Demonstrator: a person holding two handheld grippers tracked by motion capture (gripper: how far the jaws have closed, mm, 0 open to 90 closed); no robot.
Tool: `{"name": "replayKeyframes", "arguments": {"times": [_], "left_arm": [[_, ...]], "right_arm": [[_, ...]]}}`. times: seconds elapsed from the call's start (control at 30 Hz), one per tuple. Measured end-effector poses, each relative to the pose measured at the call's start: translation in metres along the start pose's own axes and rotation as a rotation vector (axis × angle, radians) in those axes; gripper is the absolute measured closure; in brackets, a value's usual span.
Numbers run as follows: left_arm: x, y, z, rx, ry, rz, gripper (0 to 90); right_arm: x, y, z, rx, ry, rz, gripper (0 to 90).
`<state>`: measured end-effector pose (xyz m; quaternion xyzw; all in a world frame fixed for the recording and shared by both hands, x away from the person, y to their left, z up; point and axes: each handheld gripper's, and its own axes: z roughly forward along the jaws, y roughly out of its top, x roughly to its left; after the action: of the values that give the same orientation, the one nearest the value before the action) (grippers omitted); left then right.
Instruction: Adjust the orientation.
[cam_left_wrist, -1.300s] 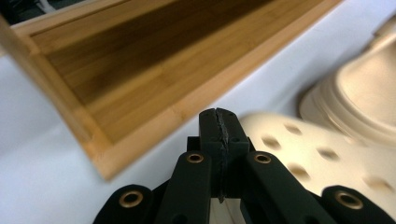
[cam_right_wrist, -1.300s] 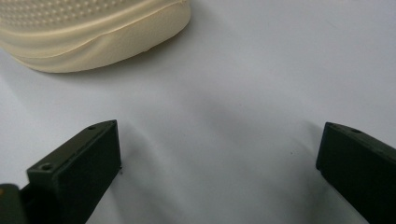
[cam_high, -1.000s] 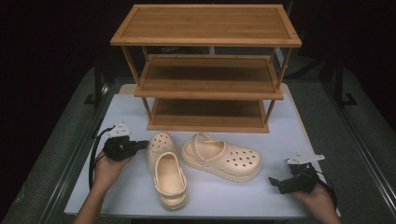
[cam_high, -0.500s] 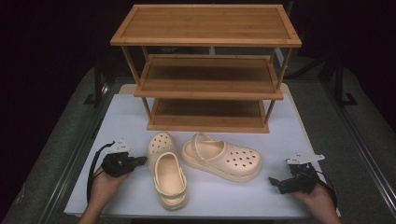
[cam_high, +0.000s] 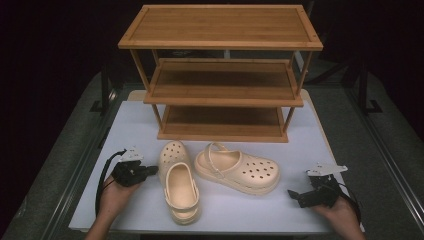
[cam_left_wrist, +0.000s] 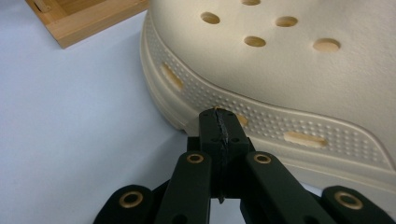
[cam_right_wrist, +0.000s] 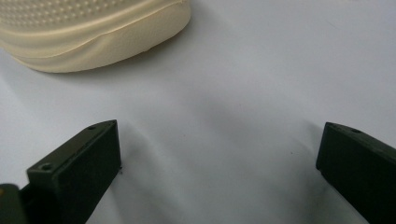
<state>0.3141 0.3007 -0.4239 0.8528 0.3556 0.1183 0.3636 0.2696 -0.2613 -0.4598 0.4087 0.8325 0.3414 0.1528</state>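
Two clogs, w/ left clog (cam_high: 180, 186) beside left gripper (cam_high: 148, 171), jaws pressed together, empty; right gripper (cam_high: 296, 194) spread wide nr right clog (cam_high: 239, 168).

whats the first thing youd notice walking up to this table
A three-tier wooden shoe rack stands at the far middle of the white table, all its shelves bare. In front of it lie two cream clogs: the left clog points toward the rack, the right clog lies crosswise. The left gripper, jaws shut, sits beside the left clog, while the right gripper waits open near the table's right front.
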Motion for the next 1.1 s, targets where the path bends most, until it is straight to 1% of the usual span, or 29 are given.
{"name": "replayKeyframes", "arguments": {"times": [0.27,0.5,0.53,0.6,0.67,0.77,0.8,0.9,0.97,1.0,1.03,1.07,1.1], "left_arm": [[0.007,0.010,0.009,0.009,0.019,0.006,90.0],[0.015,0.021,0.020,0.006,0.006,0.000,90.0],[0.016,0.024,0.022,0.011,0.013,0.009,90.0],[0.019,0.028,0.026,0.015,0.029,0.011,90.0],[0.022,0.028,0.028,0.008,0.032,0.001,90.0],[0.026,0.027,0.030,0.000,0.015,-0.022,90.0],[0.026,0.027,0.030,0.000,0.015,-0.022,90.0],[0.025,0.027,0.026,-0.012,0.002,-0.032,90.0],[0.023,0.027,0.018,-0.027,-0.006,-0.039,90.0],[0.021,0.028,0.013,-0.038,-0.003,-0.046,86.2],[0.020,0.028,0.007,-0.049,-0.007,-0.048,79.6],[0.018,0.027,0.001,-0.064,-0.020,-0.057,79.6],[0.016,0.027,-0.005,-0.074,-0.030,-0.062,77.6]], "right_arm": [[0.000,0.000,0.000,0.003,0.000,0.002,0.0],[0.000,0.000,0.000,0.003,0.000,0.001,0.0],[0.000,0.000,0.000,0.002,0.000,0.002,0.0],[0.000,0.000,0.000,0.002,0.001,0.002,0.0],[0.000,0.000,0.000,0.002,0.000,0.002,0.0],[0.000,0.000,0.000,0.002,0.001,0.002,0.0],[0.000,0.000,0.000,0.002,0.001,0.002,0.0],[0.000,0.000,0.000,0.002,0.001,0.002,0.0],[0.000,0.000,0.000,0.002,0.000,0.002,0.0],[0.000,0.000,0.000,0.002,0.000,0.002,0.0],[0.000,0.000,0.000,0.003,0.001,0.001,0.0],[0.000,0.000,0.000,0.003,0.001,0.001,0.0],[0.000,0.000,0.000,0.003,0.001,0.004,0.0]]}}
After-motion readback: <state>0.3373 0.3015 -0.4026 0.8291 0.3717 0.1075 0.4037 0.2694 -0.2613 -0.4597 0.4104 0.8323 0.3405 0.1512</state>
